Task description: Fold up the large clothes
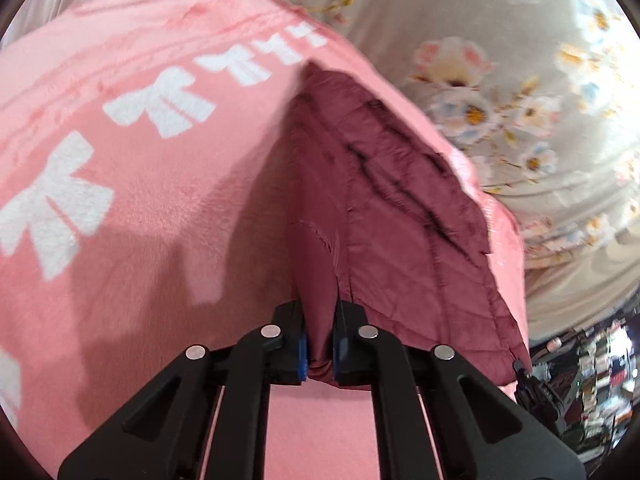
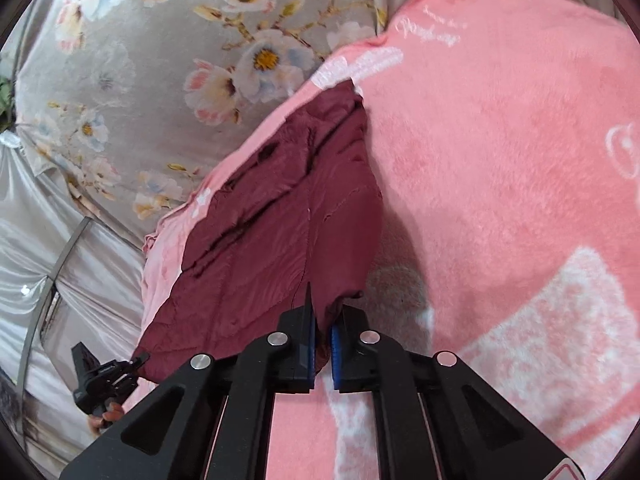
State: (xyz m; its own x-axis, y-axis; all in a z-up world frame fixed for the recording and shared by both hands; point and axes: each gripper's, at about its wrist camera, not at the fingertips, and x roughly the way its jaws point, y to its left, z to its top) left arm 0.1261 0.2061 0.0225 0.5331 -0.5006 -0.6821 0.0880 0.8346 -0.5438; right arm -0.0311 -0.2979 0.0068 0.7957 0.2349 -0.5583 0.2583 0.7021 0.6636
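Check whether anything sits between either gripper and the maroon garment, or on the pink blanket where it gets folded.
Nothing visible does. The left gripper and right gripper are each shut on the maroon garment, and the pink blanket beside it shows only a shadow.

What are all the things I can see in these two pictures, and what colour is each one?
quilted garment: one, maroon, lying on the blanket, its near edge pinched by both grippers.
blanket: one, pink fleece with white bow prints, spread under the garment.
bedsheet: one, grey with white, pink and blue flowers, beyond the blanket's edge.
satin fabric: silvery grey, hanging at the bed's side in the right wrist view.
cluttered shelves: blurred, lower right edge of the left wrist view.
left gripper: one, black with blue pads, fingers shut on the garment.
right gripper: one, black with blue pads, fingers shut on the garment.
hand: one, holding the left gripper's handle.
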